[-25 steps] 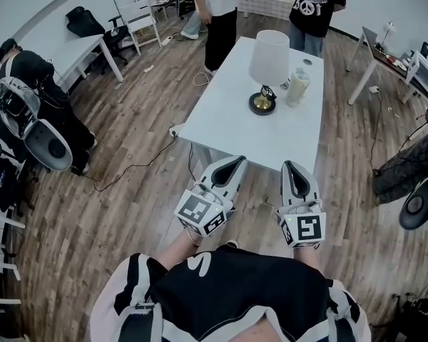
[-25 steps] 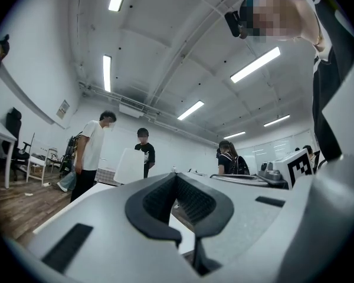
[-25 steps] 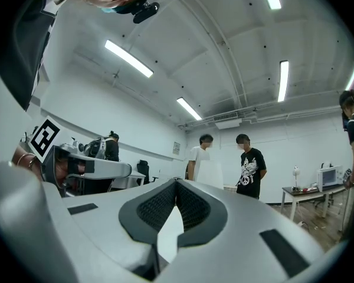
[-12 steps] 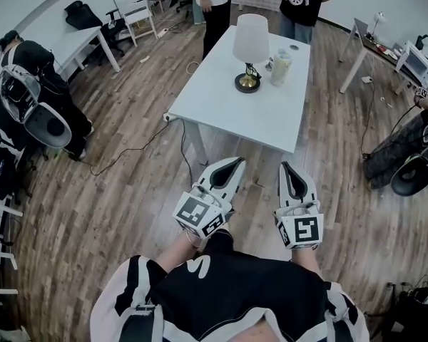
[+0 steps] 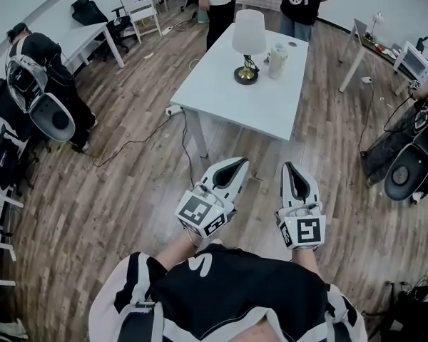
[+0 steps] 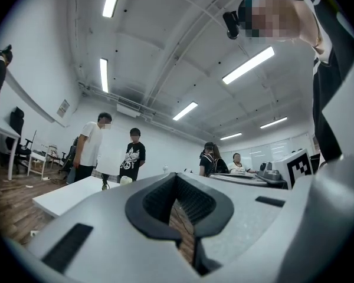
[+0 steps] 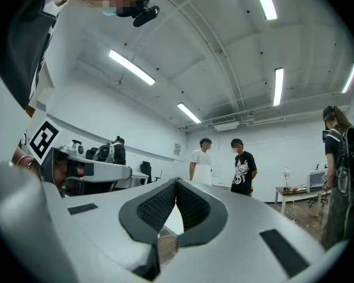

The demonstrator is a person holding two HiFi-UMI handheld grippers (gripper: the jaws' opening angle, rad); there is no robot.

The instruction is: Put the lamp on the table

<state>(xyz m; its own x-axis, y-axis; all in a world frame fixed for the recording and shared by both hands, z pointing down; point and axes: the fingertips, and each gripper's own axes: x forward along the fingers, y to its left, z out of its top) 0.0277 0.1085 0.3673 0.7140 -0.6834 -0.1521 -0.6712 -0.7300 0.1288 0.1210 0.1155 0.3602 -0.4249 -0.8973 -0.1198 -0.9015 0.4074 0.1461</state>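
From the head view we see the left gripper [image 5: 237, 164] and the right gripper [image 5: 291, 168] held side by side low over the wooden floor [image 5: 114, 191]. Both are well short of the white table [image 5: 250, 102]. The lamp [image 5: 248, 38] stands upright on the far half of that table, with a pale jar [image 5: 277, 59] just beside it. Two standing people [image 5: 221, 2] are at the far end.

This high view shows both tongs tapering to closed tips, but not what sits between the pads. The gripper views show that. In the left gripper view the jaws are pressed together at the tips and pinch nothing, with only floor visible through the hollow behind them. In the right gripper view the jaws likewise meet and are empty.

The low views also show the ceiling strip lights [image 6: 248, 65], which the head view misses. The left gripper view shows the lamp side-on on the table, in front of the standing pair.
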